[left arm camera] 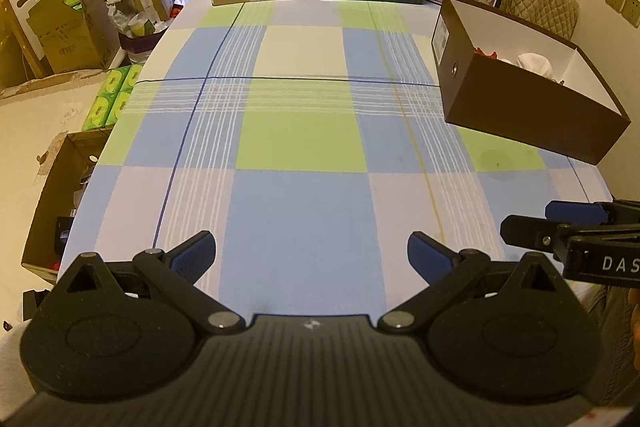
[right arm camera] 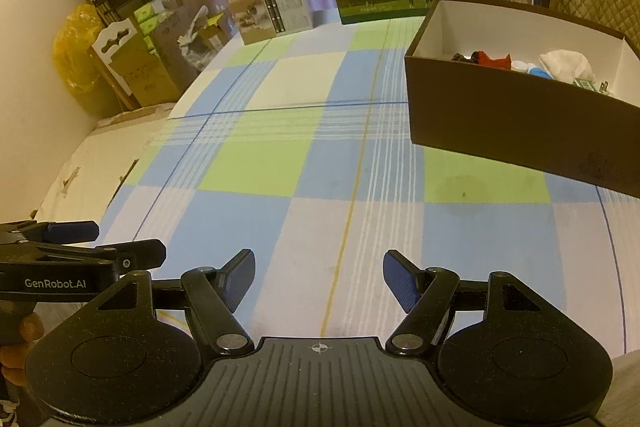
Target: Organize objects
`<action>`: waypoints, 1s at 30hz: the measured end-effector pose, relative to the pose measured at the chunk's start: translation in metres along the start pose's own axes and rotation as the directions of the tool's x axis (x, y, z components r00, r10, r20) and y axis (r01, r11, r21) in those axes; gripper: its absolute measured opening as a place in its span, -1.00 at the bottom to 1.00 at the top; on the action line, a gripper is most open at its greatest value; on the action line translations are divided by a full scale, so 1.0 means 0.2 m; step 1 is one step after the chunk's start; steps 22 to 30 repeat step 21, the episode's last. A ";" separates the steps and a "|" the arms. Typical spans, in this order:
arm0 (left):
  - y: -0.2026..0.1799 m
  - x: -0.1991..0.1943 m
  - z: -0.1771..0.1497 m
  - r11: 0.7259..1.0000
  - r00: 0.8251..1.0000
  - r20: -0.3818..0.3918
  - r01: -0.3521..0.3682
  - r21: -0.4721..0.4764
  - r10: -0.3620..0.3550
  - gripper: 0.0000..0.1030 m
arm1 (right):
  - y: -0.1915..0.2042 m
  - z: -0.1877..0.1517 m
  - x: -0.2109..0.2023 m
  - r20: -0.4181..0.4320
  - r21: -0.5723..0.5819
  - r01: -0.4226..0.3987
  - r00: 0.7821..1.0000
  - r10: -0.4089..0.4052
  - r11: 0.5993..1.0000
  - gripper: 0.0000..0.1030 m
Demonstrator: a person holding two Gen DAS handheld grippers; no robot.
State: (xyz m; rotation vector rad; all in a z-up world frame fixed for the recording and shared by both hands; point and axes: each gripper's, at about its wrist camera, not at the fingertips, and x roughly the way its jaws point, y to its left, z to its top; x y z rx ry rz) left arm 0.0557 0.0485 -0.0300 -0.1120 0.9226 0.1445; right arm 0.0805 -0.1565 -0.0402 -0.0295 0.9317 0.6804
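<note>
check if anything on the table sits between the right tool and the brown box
Nothing visible does. Only bare checked tablecloth lies between the open right tool and the brown box, which stands ahead to its right.

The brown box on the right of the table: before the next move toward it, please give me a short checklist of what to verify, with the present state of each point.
1. Left gripper open and holding nothing: ok.
2. Right gripper open and holding nothing: ok.
3. Brown box open at the top, with free room inside at its far end: ok.
4. Loose things left on the checked tablecloth to pick up: none seen between the grippers and the box; not ok, nothing to grasp here.
5. Contents settled in the box, such as the white cloth: cannot tell, the near wall hides most.
</note>
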 end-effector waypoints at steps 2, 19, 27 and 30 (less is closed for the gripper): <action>0.00 0.01 0.00 1.000 1.000 -0.005 0.000 -0.001 0.000 0.96 | -0.01 0.00 0.01 -0.006 0.002 0.000 1.000 0.000 1.000 0.32; 0.01 0.10 0.00 1.000 0.998 -0.056 0.003 -0.014 -0.004 0.96 | -0.05 -0.02 0.09 -0.046 0.019 0.019 0.999 -0.018 1.000 0.32; 0.01 0.12 0.01 1.000 0.998 -0.061 0.003 -0.013 -0.004 0.96 | -0.05 -0.02 0.11 -0.044 0.017 0.027 0.999 -0.026 0.999 0.32; 0.01 0.12 0.01 1.000 0.998 -0.061 0.003 -0.013 -0.004 0.96 | -0.05 -0.02 0.11 -0.044 0.017 0.027 0.999 -0.026 0.999 0.32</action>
